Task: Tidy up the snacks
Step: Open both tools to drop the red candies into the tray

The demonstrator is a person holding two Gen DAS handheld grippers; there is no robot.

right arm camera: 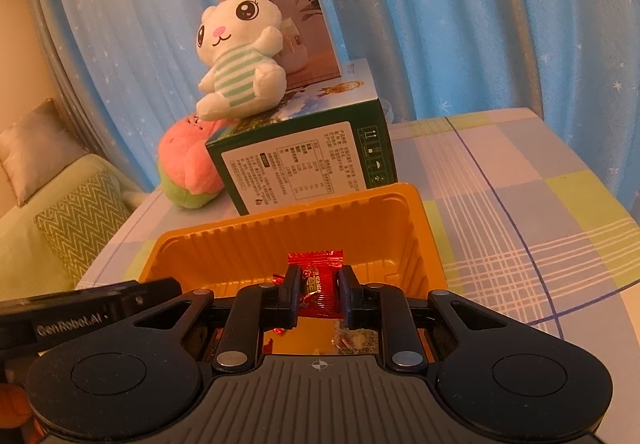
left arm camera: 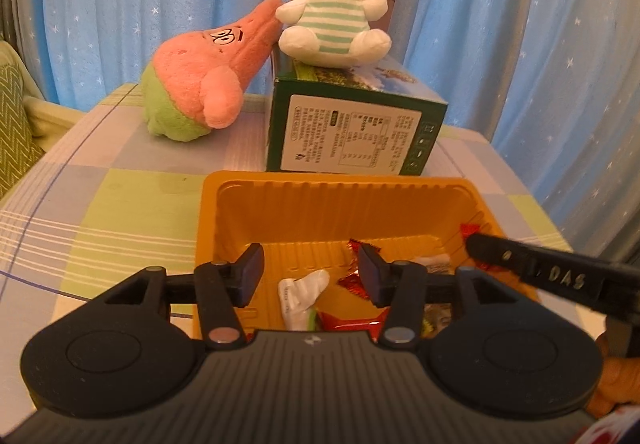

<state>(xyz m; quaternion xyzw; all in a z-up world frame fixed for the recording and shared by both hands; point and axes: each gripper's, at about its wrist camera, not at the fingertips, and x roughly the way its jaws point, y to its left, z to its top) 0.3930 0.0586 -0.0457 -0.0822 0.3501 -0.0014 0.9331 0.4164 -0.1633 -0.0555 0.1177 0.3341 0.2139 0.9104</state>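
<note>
Holding a red candy (right arm camera: pixel 318 286) pinched in the right tool (right arm camera: pixel 319 294) over the orange tray (right arm camera: pixel 360 228) on the counter (right arm camera: pixel 520 204), we judge it is next to drop in; left tool (left arm camera: pixel 311 274) spread, empty, above a white wrapper (left arm camera: pixel 304 290) (likely just released).

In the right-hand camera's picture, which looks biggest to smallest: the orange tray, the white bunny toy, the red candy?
1. Orange tray
2. White bunny toy
3. Red candy, though it sits nearest the camera, clamped in the right gripper.
</note>
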